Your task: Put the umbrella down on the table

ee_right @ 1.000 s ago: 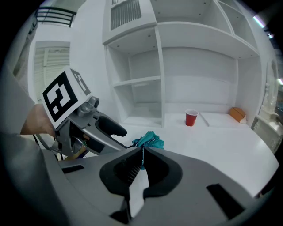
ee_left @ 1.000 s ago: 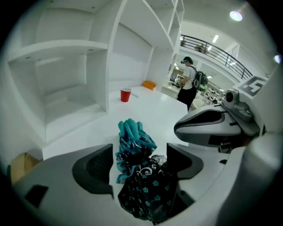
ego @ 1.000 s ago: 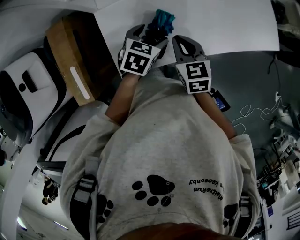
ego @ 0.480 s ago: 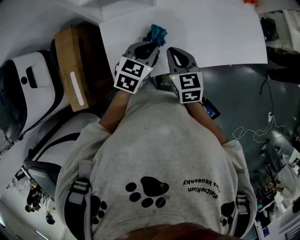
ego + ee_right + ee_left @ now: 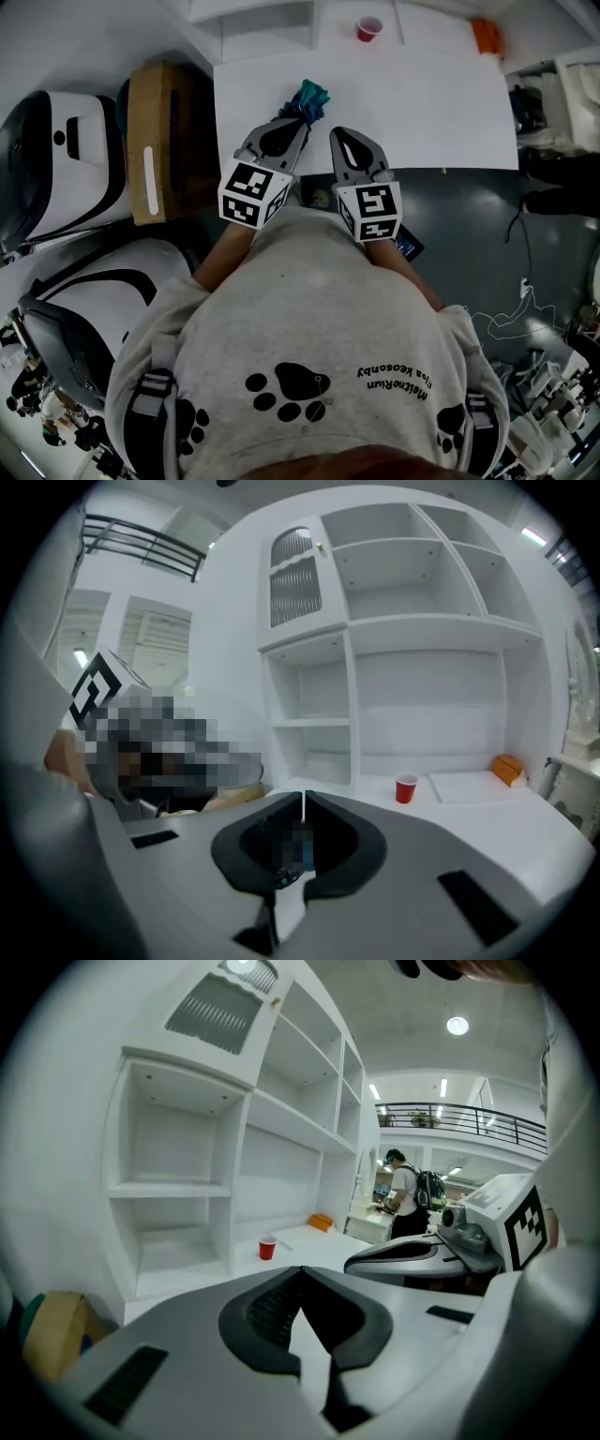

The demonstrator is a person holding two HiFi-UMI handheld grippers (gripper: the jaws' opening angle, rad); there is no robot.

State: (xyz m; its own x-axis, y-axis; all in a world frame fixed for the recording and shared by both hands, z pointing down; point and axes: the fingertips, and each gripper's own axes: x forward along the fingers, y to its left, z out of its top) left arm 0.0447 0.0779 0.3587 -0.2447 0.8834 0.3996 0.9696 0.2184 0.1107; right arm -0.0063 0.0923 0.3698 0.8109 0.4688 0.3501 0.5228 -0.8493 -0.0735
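The teal folded umbrella (image 5: pixel 308 96) lies on the white table (image 5: pixel 441 103), near its front left part. My left gripper (image 5: pixel 298 124) hangs just short of the umbrella, above the table's near edge, apart from it. Its jaws are shut with nothing between them, and the tips meet in the left gripper view (image 5: pixel 302 1270). My right gripper (image 5: pixel 339 133) is beside it to the right, also shut and empty, with its tips touching (image 5: pixel 303 795). A speck of teal shows through the hollow behind the right tips.
A red cup (image 5: pixel 368 28) and an orange object (image 5: pixel 484 36) sit at the table's far edge, below white shelves (image 5: pixel 422 621). A cardboard box (image 5: pixel 159 141) and white machines stand left of the table. A person (image 5: pixel 409 1200) stands far off.
The left jaws, open around the umbrella a second ago, have shut empty. Both grippers have lifted and drawn back toward me, and the umbrella stays on the table.
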